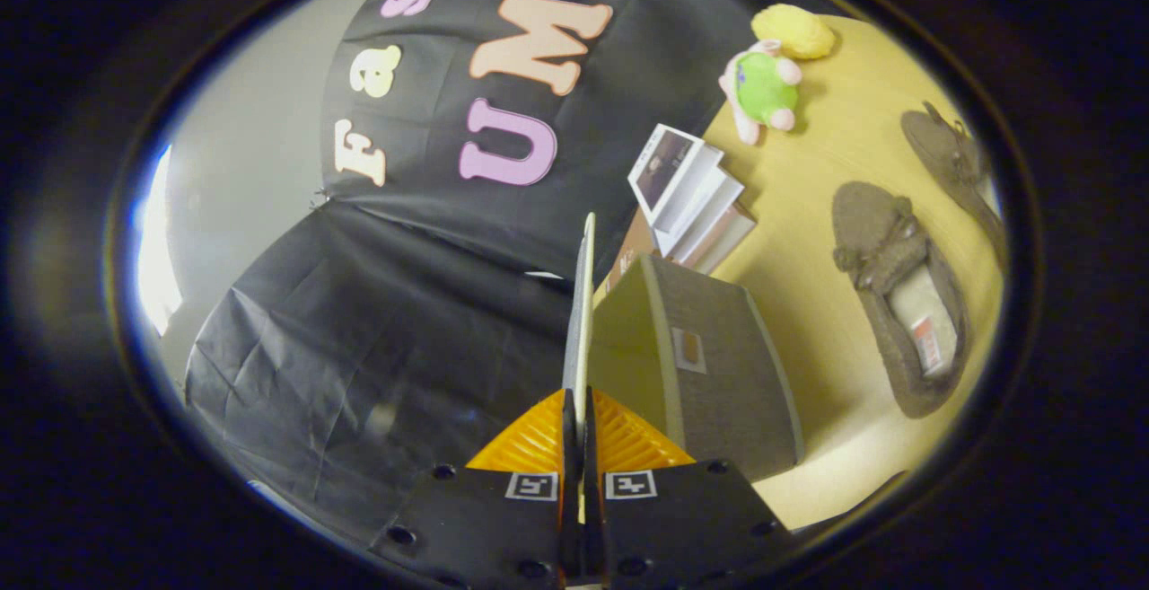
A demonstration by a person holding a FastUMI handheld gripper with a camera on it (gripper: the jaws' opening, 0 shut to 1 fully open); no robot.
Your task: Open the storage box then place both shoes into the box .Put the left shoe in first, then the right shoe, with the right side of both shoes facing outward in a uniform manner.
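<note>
My gripper (582,419) is shut on the thin lid (584,303) of the grey fabric storage box (723,370). I see the lid edge-on, running straight ahead from between the fingers. The lid is lifted away from the box, and the box's pale inner wall (624,330) shows beside it. Both shoes are brown moccasin slippers lying on the yellow table (808,240) past the box. The nearer shoe (898,294) shows its light insole, and the other shoe (959,163) lies farther off, beside it.
A stack of white and brown book-like boxes (691,199) stands just behind the storage box. A green and pink plush toy (763,87) and a yellow soft object (794,31) lie farther back on the table. The booth's black cloth wall (377,321) hangs on the lid's other side.
</note>
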